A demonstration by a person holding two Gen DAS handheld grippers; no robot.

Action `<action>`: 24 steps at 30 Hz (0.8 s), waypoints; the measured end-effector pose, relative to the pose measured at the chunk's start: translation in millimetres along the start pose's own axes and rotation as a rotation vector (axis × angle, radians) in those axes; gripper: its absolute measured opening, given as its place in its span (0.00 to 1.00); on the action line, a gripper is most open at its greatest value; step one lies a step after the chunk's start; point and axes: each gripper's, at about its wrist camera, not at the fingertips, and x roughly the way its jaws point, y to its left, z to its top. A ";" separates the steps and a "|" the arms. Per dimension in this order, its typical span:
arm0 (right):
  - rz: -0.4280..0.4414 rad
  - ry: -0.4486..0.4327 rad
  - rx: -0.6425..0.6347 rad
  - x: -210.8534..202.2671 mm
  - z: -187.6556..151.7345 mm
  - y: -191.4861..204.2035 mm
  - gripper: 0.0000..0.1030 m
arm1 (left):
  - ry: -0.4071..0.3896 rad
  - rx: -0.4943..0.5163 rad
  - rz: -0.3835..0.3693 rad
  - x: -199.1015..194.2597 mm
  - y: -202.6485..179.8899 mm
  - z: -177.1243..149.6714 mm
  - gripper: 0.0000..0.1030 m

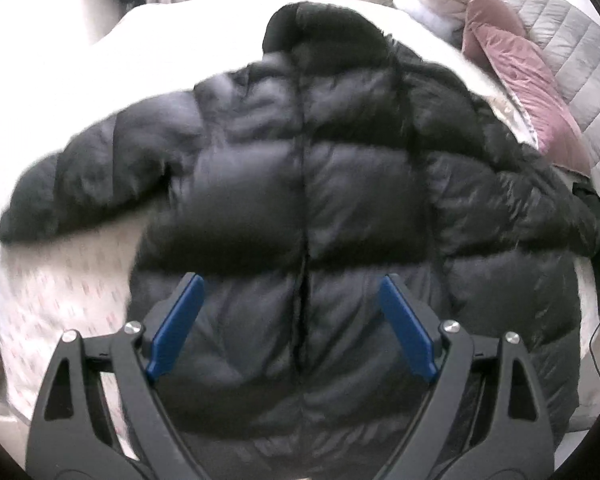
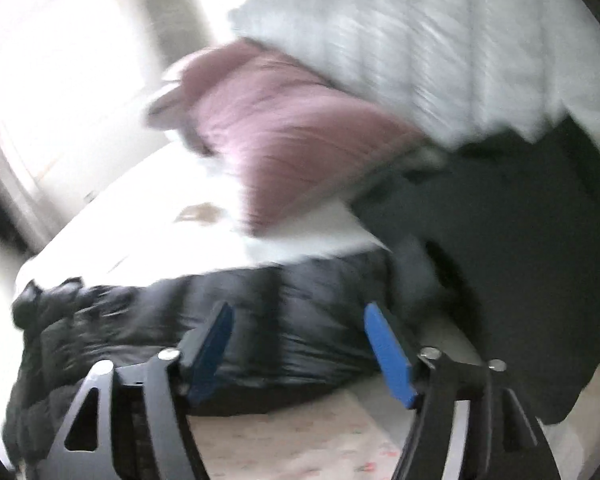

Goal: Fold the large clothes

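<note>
**Puffer jacket spread flat, nothing gripped yet**

Nearest the lens: left gripper (image 1: 290,286), jaws spread wide, empty, poised over the lower front of the black puffer jacket (image 1: 300,184). Laid face up on the bed (image 1: 60,280), zip closed, sleeves out to each side, probably for folding inward. Right gripper (image 2: 298,314) likewise spread and empty, near one sleeve. Pink pillow (image 1: 512,80) just beyond the jacket's shoulder.

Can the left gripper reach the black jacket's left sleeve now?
Probably yes. The left gripper hangs open over the black jacket, and the sleeve lies uncovered on the bed, nothing between.
</note>
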 end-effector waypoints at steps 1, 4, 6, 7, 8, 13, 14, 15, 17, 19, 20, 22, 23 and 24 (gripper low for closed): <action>0.022 -0.009 -0.057 -9.7 8.0 28.0 0.78 | -0.012 0.011 -0.001 -3.4 0.1 13.2 0.87; 0.093 -0.004 -0.169 -19.6 22.4 90.3 0.84 | -0.045 0.043 -0.003 -9.1 0.5 53.2 0.87; 0.151 0.017 -0.216 -18.9 28.1 129.3 0.84 | -0.064 0.068 -0.009 -7.2 -0.9 85.2 0.87; 0.174 0.031 -0.230 -15.2 30.7 148.4 0.84 | -0.070 0.078 -0.008 -5.1 -1.8 97.5 0.87; 0.187 0.039 -0.235 -13.2 32.8 162.2 0.84 | -0.071 0.090 -0.008 -0.9 -3.7 113.7 0.87; 0.278 0.089 -0.281 17.3 37.0 260.9 0.84 | -0.024 0.067 -0.015 41.2 -3.2 197.4 0.87; 0.297 0.100 -0.288 25.3 36.7 280.3 0.84 | -0.012 0.036 -0.036 51.4 0.2 214.3 0.87; 0.312 0.107 -0.295 33.1 35.2 296.4 0.84 | 0.003 -0.001 -0.063 63.8 5.2 233.1 0.87; 0.338 0.112 -0.302 52.6 31.9 329.6 0.84 | 0.037 -0.069 -0.121 86.2 13.0 262.5 0.87; 0.370 0.118 -0.303 76.7 27.7 359.8 0.84 | 0.077 -0.144 -0.190 113.2 22.1 291.5 0.87; 0.394 0.124 -0.294 88.2 24.8 373.7 0.84 | 0.086 -0.171 -0.210 123.5 24.9 301.8 0.87; 0.443 0.134 -0.279 110.3 14.8 399.0 0.84 | 0.088 -0.270 -0.239 150.8 38.2 324.3 0.87; 0.452 0.141 -0.278 123.5 8.6 411.3 0.84 | 0.085 -0.312 -0.246 160.6 43.2 328.9 0.87; 0.455 0.149 -0.283 136.0 2.2 420.4 0.84 | 0.085 -0.366 -0.255 171.7 51.4 334.4 0.87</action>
